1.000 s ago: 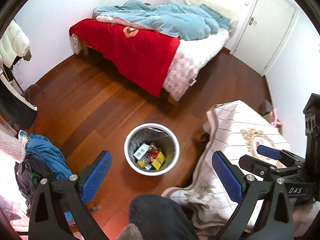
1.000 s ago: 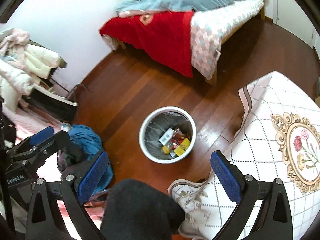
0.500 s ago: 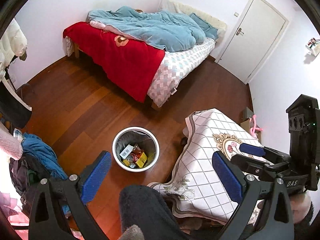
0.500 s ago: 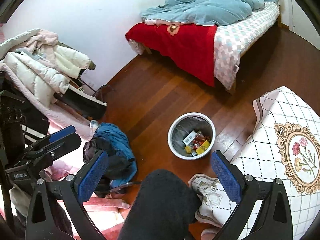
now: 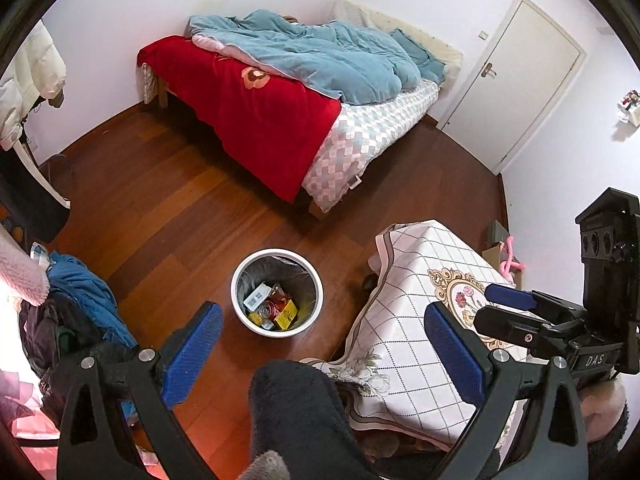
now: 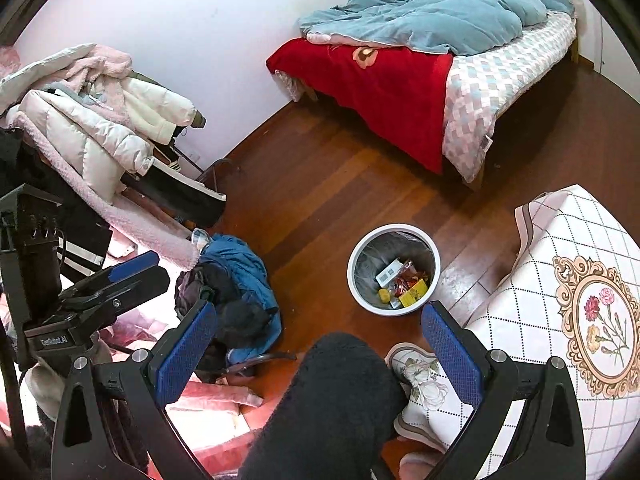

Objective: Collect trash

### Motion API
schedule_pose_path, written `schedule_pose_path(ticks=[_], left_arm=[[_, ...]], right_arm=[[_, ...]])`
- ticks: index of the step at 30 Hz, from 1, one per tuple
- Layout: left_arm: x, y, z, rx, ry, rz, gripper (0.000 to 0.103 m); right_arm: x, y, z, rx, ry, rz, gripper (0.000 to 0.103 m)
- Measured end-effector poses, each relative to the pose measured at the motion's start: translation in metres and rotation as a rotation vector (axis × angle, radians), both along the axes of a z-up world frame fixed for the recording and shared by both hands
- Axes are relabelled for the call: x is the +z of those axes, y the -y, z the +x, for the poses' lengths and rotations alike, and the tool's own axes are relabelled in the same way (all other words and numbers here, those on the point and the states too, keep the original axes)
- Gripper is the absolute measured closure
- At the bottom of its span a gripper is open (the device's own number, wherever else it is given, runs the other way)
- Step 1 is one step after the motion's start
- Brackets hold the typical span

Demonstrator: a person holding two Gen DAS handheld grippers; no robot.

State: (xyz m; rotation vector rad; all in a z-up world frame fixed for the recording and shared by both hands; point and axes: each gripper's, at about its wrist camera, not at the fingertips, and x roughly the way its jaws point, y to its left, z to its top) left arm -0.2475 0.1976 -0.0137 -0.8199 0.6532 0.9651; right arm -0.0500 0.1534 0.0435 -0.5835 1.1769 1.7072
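Observation:
A white round trash bin [image 5: 240, 280] [image 6: 354, 258] with a grey liner stands on the wooden floor, far below both grippers. Inside it lies trash [image 5: 272, 310] [image 6: 402, 282]: a white labelled packet, red wrappers and a yellow box. My left gripper [image 5: 322, 342] is open with nothing between its blue pads. My right gripper [image 6: 320, 340] is open and empty too. In the left wrist view the right gripper [image 5: 516, 308] shows at the right edge; in the right wrist view the left gripper [image 6: 128, 276] shows at the left.
A table under a white checked cloth [image 5: 424, 280] [image 6: 560, 264] stands right of the bin. A bed with red blanket and blue duvet [image 5: 300, 80] [image 6: 400, 60] lies behind. Clothes are piled at left [image 6: 92, 120], a blue garment [image 6: 236, 264] lies on the floor. A white door [image 5: 516, 76]. A dark-clad leg [image 6: 332, 400] below.
Both grippers have risen and pulled back from the bin, so it looks smaller and more of the room shows. The right view has swung left toward the clothes pile.

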Motion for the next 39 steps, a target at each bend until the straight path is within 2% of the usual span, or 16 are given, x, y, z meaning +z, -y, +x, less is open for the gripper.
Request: schedule_pose_path(ticks=[39], left_arm=[[-0.003,0.009,-0.002,-0.009,-0.007,-0.005,0.000]], right_arm=[[-0.003,0.007,-0.012,0.036,0.006,-0.023,0.000]])
